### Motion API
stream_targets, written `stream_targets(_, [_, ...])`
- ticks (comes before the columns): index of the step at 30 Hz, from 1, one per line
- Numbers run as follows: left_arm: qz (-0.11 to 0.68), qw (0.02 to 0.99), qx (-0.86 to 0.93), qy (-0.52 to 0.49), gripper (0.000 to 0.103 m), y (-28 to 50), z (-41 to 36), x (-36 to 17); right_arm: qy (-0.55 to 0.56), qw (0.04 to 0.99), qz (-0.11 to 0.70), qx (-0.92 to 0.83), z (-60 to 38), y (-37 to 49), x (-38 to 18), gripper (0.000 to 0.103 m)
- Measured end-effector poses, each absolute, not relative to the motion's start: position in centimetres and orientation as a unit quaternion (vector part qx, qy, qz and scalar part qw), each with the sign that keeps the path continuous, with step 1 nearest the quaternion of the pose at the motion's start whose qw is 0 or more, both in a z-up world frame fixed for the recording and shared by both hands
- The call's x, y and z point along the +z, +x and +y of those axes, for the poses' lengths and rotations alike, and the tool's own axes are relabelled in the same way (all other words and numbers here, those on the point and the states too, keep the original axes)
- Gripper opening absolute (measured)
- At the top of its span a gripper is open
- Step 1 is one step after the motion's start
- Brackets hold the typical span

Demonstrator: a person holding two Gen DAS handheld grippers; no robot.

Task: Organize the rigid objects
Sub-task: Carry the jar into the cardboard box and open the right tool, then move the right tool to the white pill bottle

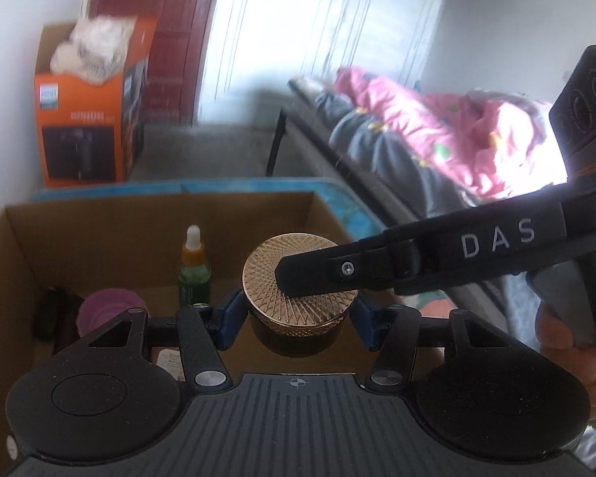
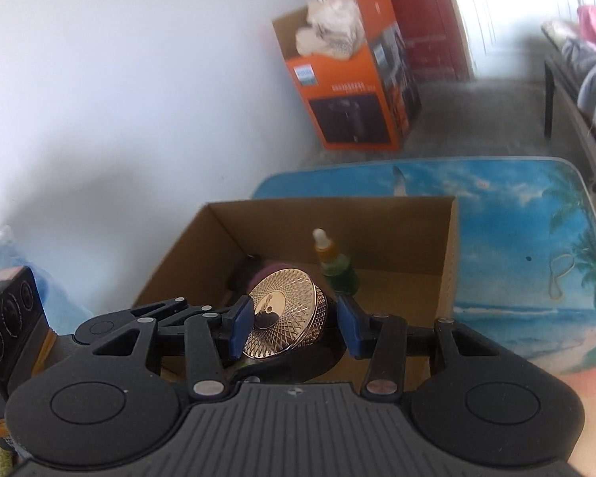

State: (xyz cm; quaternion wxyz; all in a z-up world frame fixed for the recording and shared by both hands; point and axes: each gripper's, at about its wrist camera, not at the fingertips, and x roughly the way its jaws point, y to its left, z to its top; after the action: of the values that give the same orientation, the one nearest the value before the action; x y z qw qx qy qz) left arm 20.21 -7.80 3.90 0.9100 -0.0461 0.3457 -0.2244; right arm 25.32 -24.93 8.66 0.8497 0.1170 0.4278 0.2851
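A dark jar with a patterned gold lid (image 1: 298,278) hangs over the open cardboard box (image 1: 159,214). My left gripper (image 1: 296,318) is shut on the jar's sides with its blue pads. My right gripper reaches in from the right, and one of its black fingers (image 1: 329,274) lies across the lid. In the right wrist view the gold lid (image 2: 282,314) sits between the blue pads of my right gripper (image 2: 294,324), whose jaws stand wide apart. A green dropper bottle (image 1: 194,274) with an orange collar stands upright in the box, also seen in the right wrist view (image 2: 337,270). A purple round object (image 1: 107,310) lies at the box's left.
The box stands on a table with a beach-print top (image 2: 536,246). An orange carton (image 1: 91,127) stuffed with white material stands on the floor by the wall. A couch with pink and grey bedding (image 1: 437,131) runs along the right.
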Motion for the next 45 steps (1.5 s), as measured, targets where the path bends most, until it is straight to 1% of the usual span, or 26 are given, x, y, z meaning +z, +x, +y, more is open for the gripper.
stream_targets(5, [0.407, 0.886, -0.215, -0.051, 0.056, 23.5, -7.9, 3.1, 0.092, 0.837, 0.462, 0.279, -24.0, 28.4, 7.2, 0.049])
stream_targets(10, [0.459, 0.861, -0.208, -0.069, 0.056, 26.5, -7.9, 3.0, 0.063, 0.834, 0.474, 0.274, -23.2, 30.3, 6.9, 0.049])
stream_targets(16, [0.5, 0.839, -0.201, -0.077, 0.056, 28.7, -8.0, 2.1, 0.037, 0.831, 0.485, 0.271, -22.6, 32.2, 6.4, 0.047])
stream_targets(21, [0.52, 0.825, -0.2, -0.094, 0.057, 29.6, -8.0, 1.2, 0.015, 0.833, 0.484, 0.268, -22.3, 32.8, 5.7, 0.047])
stream_targets(25, [0.512, 0.826, -0.216, -0.096, 0.061, 29.3, -8.4, 1.4, 0.01, 0.837, 0.479, 0.265, -22.5, 32.9, 5.6, 0.047])
stream_targets(30, [0.499, 0.833, -0.22, -0.087, 0.063, 28.7, -8.8, 2.1, 0.012, 0.845, 0.463, 0.266, -23.1, 32.4, 6.2, 0.047])
stream_targets(33, [0.477, 0.846, -0.226, -0.078, 0.064, 27.6, -9.0, 3.2, 0.024, 0.855, 0.444, 0.266, -23.9, 31.6, 7.2, 0.047])
stream_targets(36, [0.438, 0.865, -0.236, -0.062, 0.073, 25.3, -8.8, 5.2, 0.041, 0.87, 0.414, 0.266, -25.0, 29.9, 9.0, 0.047])
stream_targets(38, [0.407, 0.878, -0.246, -0.056, 0.074, 23.4, -8.5, 6.8, 0.05, 0.881, 0.388, 0.268, -25.8, 28.2, 10.4, 0.047])
stream_targets(41, [0.357, 0.893, -0.266, -0.059, 0.087, 20.0, -7.7, 8.9, 0.079, 0.89, 0.355, 0.274, -27.5, 25.4, 12.5, 0.047])
stream_targets(42, [0.341, 0.898, -0.273, -0.059, 0.094, 18.8, -7.3, 9.4, 0.086, 0.893, 0.345, 0.276, -27.9, 24.4, 13.0, 0.047])
stream_targets(43, [0.325, 0.902, -0.278, -0.062, 0.097, 17.6, -6.7, 9.9, 0.091, 0.895, 0.338, 0.277, -28.3, 23.4, 13.4, 0.047])
stream_targets(45, [0.3, 0.908, -0.285, -0.068, 0.099, 15.1, -5.5, 10.6, 0.1, 0.898, 0.323, 0.281, -28.9, 21.2, 14.0, 0.047])
